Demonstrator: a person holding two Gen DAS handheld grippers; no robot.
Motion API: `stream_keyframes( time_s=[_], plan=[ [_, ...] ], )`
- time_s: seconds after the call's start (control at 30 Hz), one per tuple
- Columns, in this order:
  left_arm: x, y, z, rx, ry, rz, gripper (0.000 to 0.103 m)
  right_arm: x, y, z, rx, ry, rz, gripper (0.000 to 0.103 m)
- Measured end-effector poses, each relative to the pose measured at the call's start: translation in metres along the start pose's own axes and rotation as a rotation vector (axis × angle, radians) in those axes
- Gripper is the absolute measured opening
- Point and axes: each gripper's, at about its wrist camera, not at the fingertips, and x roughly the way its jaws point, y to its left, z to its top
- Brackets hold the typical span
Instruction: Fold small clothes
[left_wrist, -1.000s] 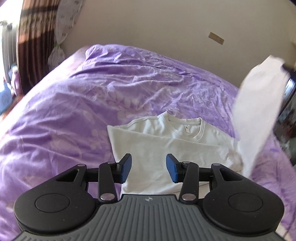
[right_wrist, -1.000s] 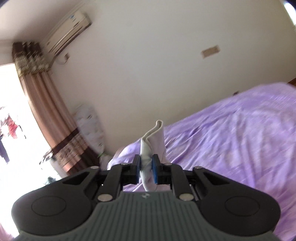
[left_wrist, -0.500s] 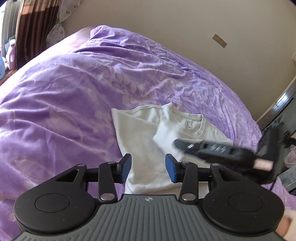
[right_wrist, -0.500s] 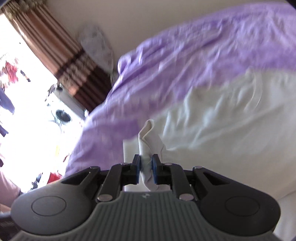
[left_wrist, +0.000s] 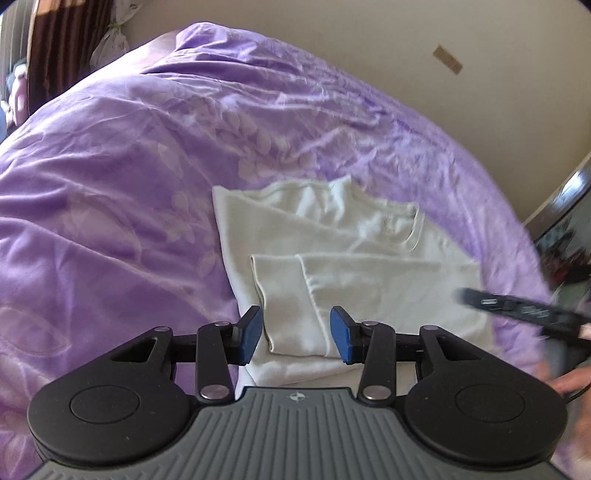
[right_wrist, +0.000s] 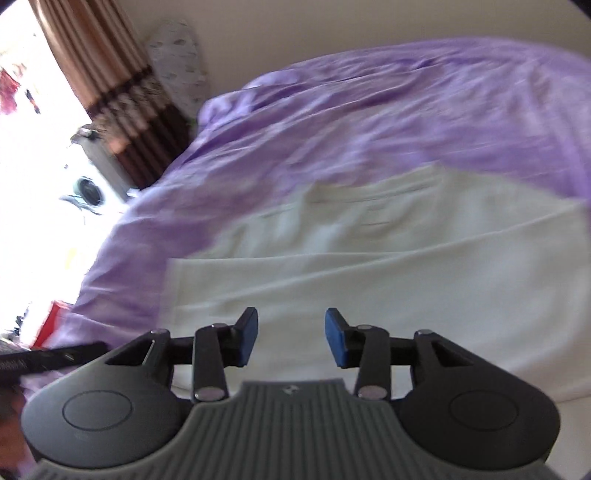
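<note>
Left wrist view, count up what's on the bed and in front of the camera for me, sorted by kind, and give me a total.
White shirts, partly folded with a sleeve laid across: 1
Purple bedspreads: 1
Grippers, the left gripper and the right gripper, both open and empty: 2
Total: 4

**Two wrist cameras looking down over one bed**

The left wrist camera is looking forward past the left gripper (left_wrist: 296, 334), tilting down from fairly near onto the white shirt (left_wrist: 343, 258), with the purple bedspread (left_wrist: 129, 184) running toward 12 o'clock. The right wrist camera is sitting closer behind the right gripper (right_wrist: 291, 336), facing the curtain (right_wrist: 122, 92) at 10 o'clock. Both views are sharing the shirt, the bedspread and the far wall (right_wrist: 332, 29).
</note>
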Motion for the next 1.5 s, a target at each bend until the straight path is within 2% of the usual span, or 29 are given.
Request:
stream_keyframes(
  time_s=[0.13,0.23,0.3,0.43,0.57,0.7,0.73,0.77,0.83,0.93,1.07,1.27,1.4,1.5],
  plan=[
    [0.017,-0.021,-0.007,0.147,0.000,0.113,0.049,-0.039,-0.073,-0.006,-0.029,0.012,-0.164,0.044],
    [0.030,-0.030,-0.009,0.200,0.021,0.151,0.049,-0.066,-0.126,-0.015,-0.075,0.043,-0.277,0.044],
    [0.039,-0.033,-0.010,0.223,0.030,0.176,0.049,-0.079,-0.159,-0.023,-0.080,0.096,-0.303,0.044],
    [0.056,-0.036,-0.017,0.266,0.053,0.249,0.046,-0.087,-0.200,-0.042,-0.072,0.162,-0.279,0.045],
    [0.062,-0.035,-0.020,0.256,0.069,0.268,0.045,-0.064,-0.197,-0.055,-0.209,0.188,-0.323,0.050],
    [0.065,-0.034,-0.019,0.249,0.085,0.269,0.039,-0.037,-0.184,-0.055,-0.302,0.177,-0.377,0.047],
    [0.066,-0.034,-0.019,0.249,0.092,0.268,0.036,-0.034,-0.182,-0.054,-0.318,0.168,-0.392,0.029],
    [0.067,-0.034,-0.019,0.249,0.097,0.272,0.034,-0.035,-0.179,-0.053,-0.320,0.155,-0.405,0.003],
    [0.071,-0.034,-0.019,0.257,0.116,0.285,0.029,-0.042,-0.183,-0.049,-0.263,0.152,-0.394,0.004],
    [0.075,-0.031,-0.020,0.258,0.129,0.285,0.026,-0.049,-0.194,-0.051,-0.241,0.162,-0.409,0.003],
    [0.076,-0.026,-0.020,0.236,0.137,0.278,0.026,-0.043,-0.215,-0.062,-0.156,0.215,-0.401,0.002],
    [0.068,-0.027,-0.016,0.222,0.130,0.267,0.026,-0.056,-0.223,-0.063,-0.085,0.217,-0.393,0.001],
    [0.055,-0.028,-0.011,0.233,0.108,0.261,0.026,-0.075,-0.214,-0.051,-0.057,0.170,-0.389,0.002],
    [0.043,-0.027,-0.003,0.229,0.081,0.235,0.026,-0.088,-0.202,-0.037,-0.025,0.096,-0.335,0.004]
  ],
)
